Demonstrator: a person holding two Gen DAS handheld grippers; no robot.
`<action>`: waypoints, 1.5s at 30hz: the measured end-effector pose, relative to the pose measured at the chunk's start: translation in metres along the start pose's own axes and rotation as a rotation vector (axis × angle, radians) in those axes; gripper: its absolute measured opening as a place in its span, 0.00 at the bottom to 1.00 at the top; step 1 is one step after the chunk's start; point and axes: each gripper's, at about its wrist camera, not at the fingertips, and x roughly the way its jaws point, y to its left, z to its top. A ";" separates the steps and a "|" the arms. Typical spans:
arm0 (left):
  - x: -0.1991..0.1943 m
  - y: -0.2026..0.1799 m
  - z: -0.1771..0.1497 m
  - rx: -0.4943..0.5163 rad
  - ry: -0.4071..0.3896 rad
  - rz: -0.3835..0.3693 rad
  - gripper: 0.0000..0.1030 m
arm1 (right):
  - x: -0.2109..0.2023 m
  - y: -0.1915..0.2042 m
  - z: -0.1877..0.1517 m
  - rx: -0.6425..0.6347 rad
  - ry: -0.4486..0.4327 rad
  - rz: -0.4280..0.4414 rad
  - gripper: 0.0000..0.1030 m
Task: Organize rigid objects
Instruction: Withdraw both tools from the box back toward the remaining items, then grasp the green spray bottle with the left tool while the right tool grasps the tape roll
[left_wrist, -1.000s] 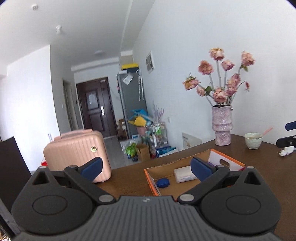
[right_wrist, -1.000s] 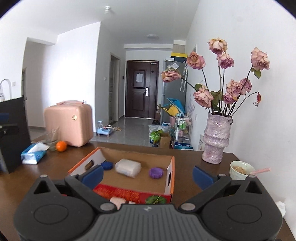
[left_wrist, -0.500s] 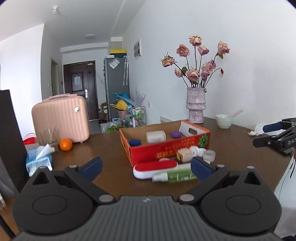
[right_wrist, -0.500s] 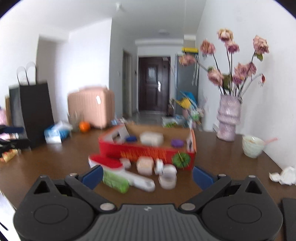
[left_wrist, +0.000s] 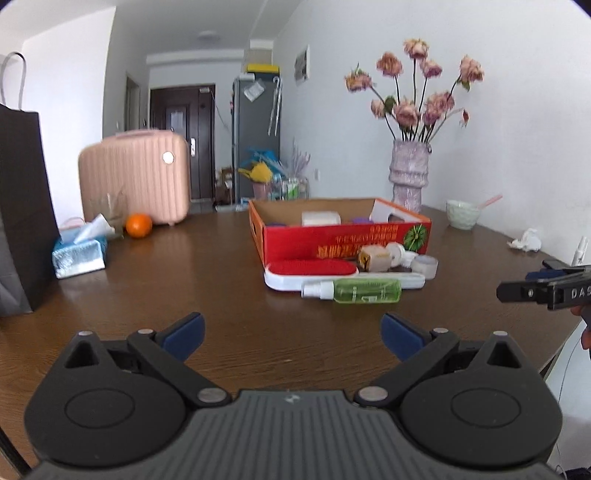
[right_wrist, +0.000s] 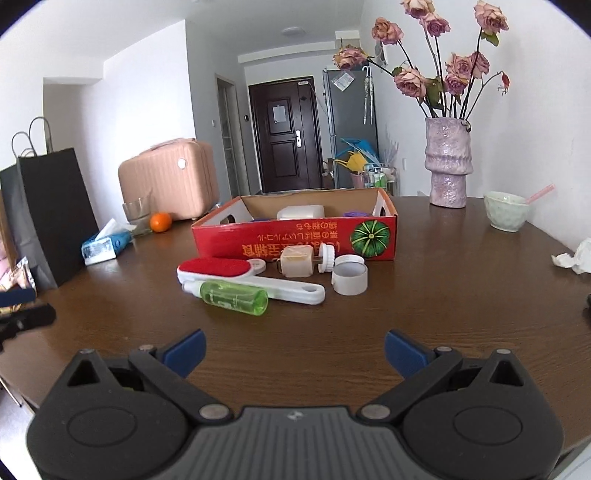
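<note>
A red cardboard box (right_wrist: 295, 238) (left_wrist: 343, 236) sits mid-table, holding a white block (right_wrist: 300, 212) and purple pieces. In front of it lie a red-and-white lint brush (right_wrist: 218, 269) (left_wrist: 314, 269), a green spray bottle (right_wrist: 232, 297) (left_wrist: 364, 291), a beige cube bottle (right_wrist: 295, 261), a white cap (right_wrist: 327, 257) and a white ring (right_wrist: 349, 280). My left gripper (left_wrist: 291, 334) and right gripper (right_wrist: 293, 349) are both open and empty, held back near the table's front edge. The right gripper also shows at the left wrist view's right edge (left_wrist: 546, 291).
A pink vase of roses (right_wrist: 447, 162) and a green bowl (right_wrist: 506, 211) stand at the back right, with crumpled tissue (right_wrist: 576, 256) nearby. A black paper bag (right_wrist: 51, 218), tissue pack (right_wrist: 105, 245), orange (right_wrist: 160, 221) and pink suitcase (right_wrist: 170, 181) are at the left.
Both grippers have pulled back and lowered from above the box to the table's near edge. The items in front of the box have come into view. Jaws stayed open.
</note>
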 end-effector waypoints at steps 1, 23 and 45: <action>0.007 0.000 0.002 0.001 0.010 0.000 1.00 | 0.004 -0.004 0.002 0.020 0.000 0.022 1.00; 0.179 -0.006 0.049 0.050 0.192 -0.197 1.00 | 0.126 -0.024 0.041 -0.001 0.104 0.073 0.68; 0.210 -0.074 0.031 0.233 0.284 -0.444 0.34 | 0.185 -0.068 0.058 0.007 0.162 -0.084 0.57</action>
